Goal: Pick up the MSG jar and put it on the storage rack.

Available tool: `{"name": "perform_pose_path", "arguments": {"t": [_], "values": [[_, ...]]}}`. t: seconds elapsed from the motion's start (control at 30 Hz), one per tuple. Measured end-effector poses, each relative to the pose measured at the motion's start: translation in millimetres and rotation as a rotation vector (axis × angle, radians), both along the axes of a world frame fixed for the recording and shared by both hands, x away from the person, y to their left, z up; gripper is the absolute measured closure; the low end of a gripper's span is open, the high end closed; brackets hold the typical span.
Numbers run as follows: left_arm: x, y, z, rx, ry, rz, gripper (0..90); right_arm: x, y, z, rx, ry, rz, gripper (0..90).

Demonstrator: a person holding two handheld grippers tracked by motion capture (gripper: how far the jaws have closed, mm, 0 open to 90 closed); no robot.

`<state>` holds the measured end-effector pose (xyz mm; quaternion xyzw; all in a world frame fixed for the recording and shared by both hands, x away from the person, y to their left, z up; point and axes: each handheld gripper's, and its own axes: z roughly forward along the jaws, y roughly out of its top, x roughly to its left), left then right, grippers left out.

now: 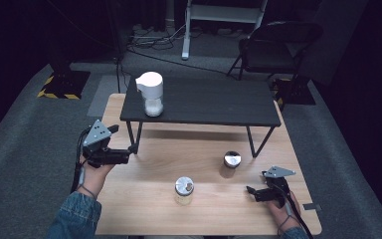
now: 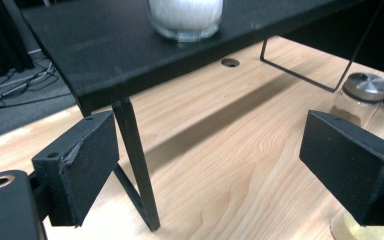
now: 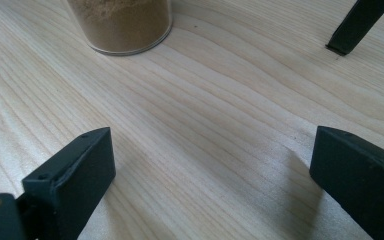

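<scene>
A white-lidded jar of white grains (image 1: 150, 93) (image 2: 185, 20) stands at the left end of a low black riser (image 1: 214, 102) (image 2: 105, 55). Two metal-lidded jars stand on the wooden table (image 1: 144, 204): one with brown powder (image 1: 232, 160) (image 2: 362, 92) (image 3: 122, 25) and a nearer one (image 1: 184, 190). My left gripper (image 1: 129, 155) (image 2: 215, 165) is open, level with the riser's left front leg (image 2: 137, 170) and holding nothing. At the right front of the table my right gripper (image 1: 250, 191) (image 3: 220, 170) is open over bare wood, short of the brown jar.
The riser's right front leg (image 1: 252, 148) (image 3: 360, 25) stands just beyond the brown jar. Past the table there is grey carpet with a folding chair (image 1: 273, 47) and a white stand (image 1: 186, 30). The table's front edge lies close behind both hands.
</scene>
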<state>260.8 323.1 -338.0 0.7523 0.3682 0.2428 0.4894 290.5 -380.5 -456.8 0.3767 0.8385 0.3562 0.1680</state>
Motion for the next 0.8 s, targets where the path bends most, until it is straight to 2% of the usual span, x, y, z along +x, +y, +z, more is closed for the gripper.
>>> {"name": "perform_pose_path", "arguments": {"t": [0.03, 0.33, 0.5, 0.8], "values": [[-1.5, 1.4, -5.8, -0.002, 0.005, 0.003, 8.8, 0.0, 0.0, 0.0, 0.000, 0.000, 0.000, 4.2], [-7.2, 7.7, -26.2, 0.016, 0.039, 0.016, 8.8, -0.1, 0.0, 0.0, 0.000, 0.000, 0.000, 4.2], [-8.6, 6.9, -40.5, 0.072, 0.056, 0.007, 8.8, -0.1, 0.0, 0.0, 0.000, 0.000, 0.000, 4.2], [-11.3, 7.3, -64.3, 0.113, 0.103, -0.003, 8.8, -0.1, 0.1, 0.0, 0.000, 0.000, 0.000, 4.2]]}}
